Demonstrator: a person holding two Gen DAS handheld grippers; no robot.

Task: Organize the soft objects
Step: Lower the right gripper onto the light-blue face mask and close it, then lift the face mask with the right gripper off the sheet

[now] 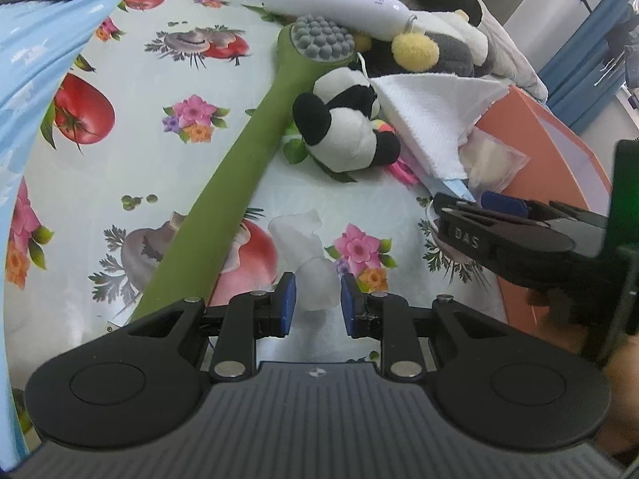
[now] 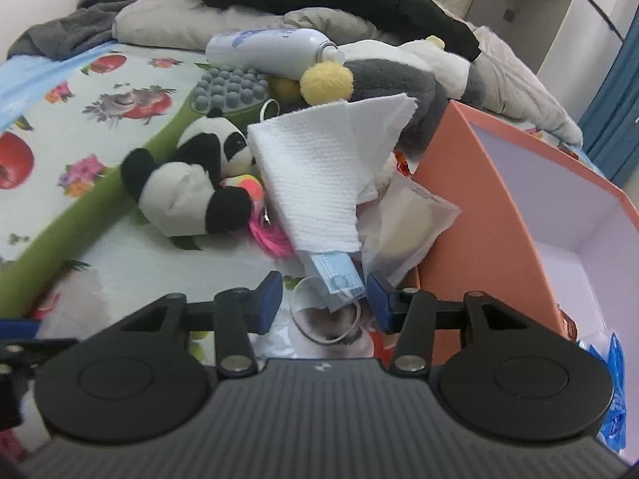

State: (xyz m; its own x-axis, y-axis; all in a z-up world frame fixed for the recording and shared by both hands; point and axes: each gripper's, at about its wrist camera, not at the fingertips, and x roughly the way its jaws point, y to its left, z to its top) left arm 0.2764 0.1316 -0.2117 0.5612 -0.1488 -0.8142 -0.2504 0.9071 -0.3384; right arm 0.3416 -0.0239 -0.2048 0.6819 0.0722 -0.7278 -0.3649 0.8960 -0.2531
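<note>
1. Two grippers at work over a fruit-and-flower print sheet (image 1: pixel 120 183).
2. Left gripper (image 1: pixel 318 303): blue pads narrowly apart, with a translucent white glove (image 1: pixel 307 255) between them; cannot tell whether the pads press on it or only flank it. Rest of the glove spread on the sheet just ahead of the fingertips, beside the long green massage stick (image 1: pixel 223 195).
3. Right gripper (image 2: pixel 323 303): parted about halfway, clamped on nothing. Folded light-blue face mask (image 2: pixel 337 275) lying in the gap, nearer the right-hand pad, its white ear loop curled on the sheet below.
4. White paper towel (image 2: pixel 319 175) draped over the far end of the mask, sloping up and away from the fingertips.
5. Panda plush (image 2: pixel 187 183) left of the towel, resting against the green stick, with a pink cord (image 2: pixel 269 235) just beside it.
6. Orange box (image 2: pixel 491 183), open with a white interior, immediately right of the right gripper.
7. White bottle (image 2: pixel 263 46) and grey-and-white plush (image 2: pixel 391 76) farther back.
</note>
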